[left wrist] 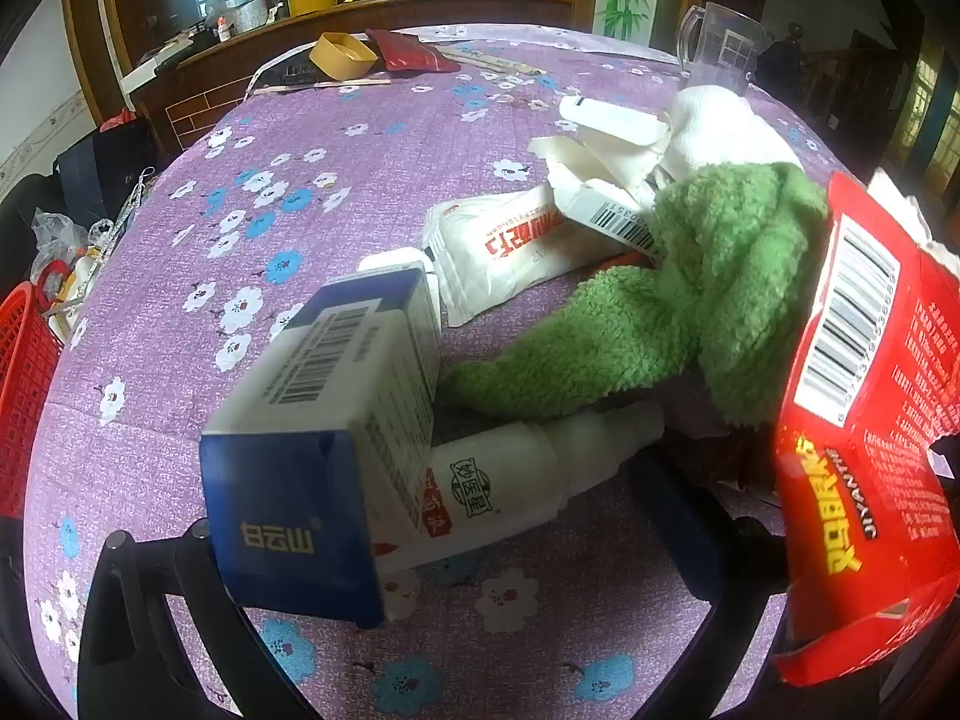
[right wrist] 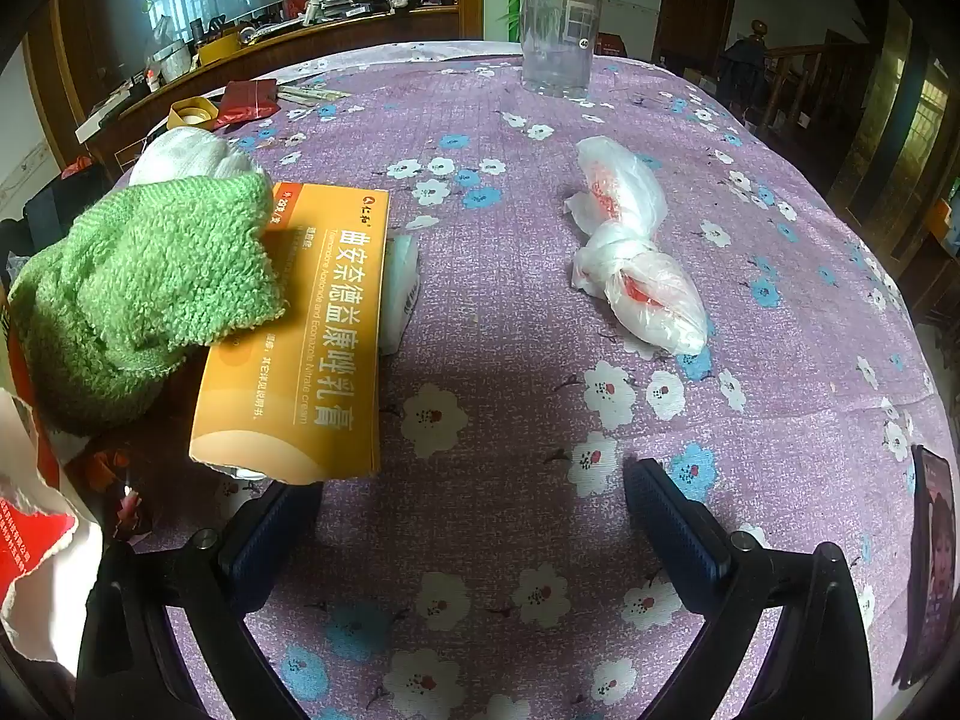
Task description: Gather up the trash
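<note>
In the left wrist view my left gripper (left wrist: 444, 516) is open around a blue and white box (left wrist: 324, 438) and a white bottle (left wrist: 516, 474) lying on the purple cloth. A green cloth (left wrist: 690, 300), white packets (left wrist: 528, 240) and a torn red box (left wrist: 870, 420) lie close by. In the right wrist view my right gripper (right wrist: 474, 516) is open and empty above the cloth. An orange medicine box (right wrist: 312, 348) lies at its left finger, partly under the green cloth (right wrist: 138, 288). A knotted white plastic bag (right wrist: 636, 252) lies ahead to the right.
A red basket (left wrist: 24, 396) stands off the table's left edge. A clear jug (right wrist: 558, 30) stands at the far edge. A yellow bowl (left wrist: 342, 54), a dark red pouch (left wrist: 408, 51) and sticks lie at the back. A phone (right wrist: 936, 564) lies at the right.
</note>
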`<state>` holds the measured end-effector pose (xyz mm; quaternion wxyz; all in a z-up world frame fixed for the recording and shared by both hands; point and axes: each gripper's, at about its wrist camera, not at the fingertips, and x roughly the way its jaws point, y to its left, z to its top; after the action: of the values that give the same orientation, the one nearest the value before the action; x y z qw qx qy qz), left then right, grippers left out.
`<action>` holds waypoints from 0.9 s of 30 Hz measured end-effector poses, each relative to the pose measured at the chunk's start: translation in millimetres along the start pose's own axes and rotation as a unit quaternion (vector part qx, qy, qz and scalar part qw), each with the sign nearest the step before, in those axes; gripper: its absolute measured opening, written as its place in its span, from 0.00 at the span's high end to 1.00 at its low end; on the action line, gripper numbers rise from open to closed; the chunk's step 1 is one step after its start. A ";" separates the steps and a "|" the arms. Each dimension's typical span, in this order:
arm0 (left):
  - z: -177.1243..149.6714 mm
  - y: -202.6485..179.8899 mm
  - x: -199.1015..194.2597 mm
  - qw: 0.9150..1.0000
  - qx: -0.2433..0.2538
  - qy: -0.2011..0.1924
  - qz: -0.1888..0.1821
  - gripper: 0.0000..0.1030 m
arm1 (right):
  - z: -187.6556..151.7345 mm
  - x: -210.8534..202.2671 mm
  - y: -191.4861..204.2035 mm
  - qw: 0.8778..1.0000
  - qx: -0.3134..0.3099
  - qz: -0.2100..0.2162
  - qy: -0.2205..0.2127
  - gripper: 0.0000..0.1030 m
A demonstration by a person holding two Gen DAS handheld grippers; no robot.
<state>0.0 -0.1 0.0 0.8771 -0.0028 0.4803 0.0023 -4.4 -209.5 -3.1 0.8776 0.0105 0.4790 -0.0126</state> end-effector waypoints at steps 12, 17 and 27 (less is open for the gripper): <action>-8.7 15.5 -18.3 0.997 0.042 0.056 -0.028 0.00 | 11.2 4.3 -6.4 0.998 -0.030 0.025 0.053 0.00; -23.2 30.9 -49.0 0.996 0.062 0.043 -0.047 0.00 | -8.8 -22.2 -26.0 0.997 -0.028 0.046 0.060 0.00; -58.7 44.3 -117.7 0.993 0.055 -0.103 -0.034 0.00 | -61.0 -108.1 -28.9 0.997 -0.032 0.042 -0.054 0.00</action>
<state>-113.2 43.6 67.4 0.9204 0.0295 0.3863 -0.0535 -115.1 -235.1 54.6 0.9018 0.0015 0.4304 0.0391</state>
